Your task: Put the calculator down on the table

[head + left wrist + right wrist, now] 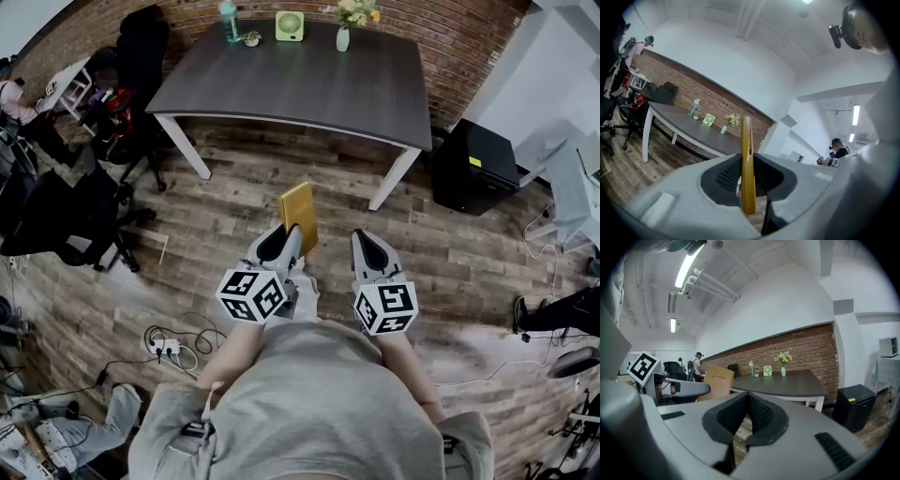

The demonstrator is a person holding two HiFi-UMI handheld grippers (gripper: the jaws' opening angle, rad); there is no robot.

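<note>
Yellow calculator pinched by left tool, long axis pointing forward, right tool closed.

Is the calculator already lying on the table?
No, the yellow calculator is held in the left claw over the wooden floor, short of the dark table.

- I'm seeing a small green fan standing close to the brick wall, between a teal bottle and a pale vase that is holding flowers.
- A black cabinet is sitting on the wood floor at the right.
- Black office chairs are crowding the left side.
- A white power strip is lying among looping cables, lower left.
</note>
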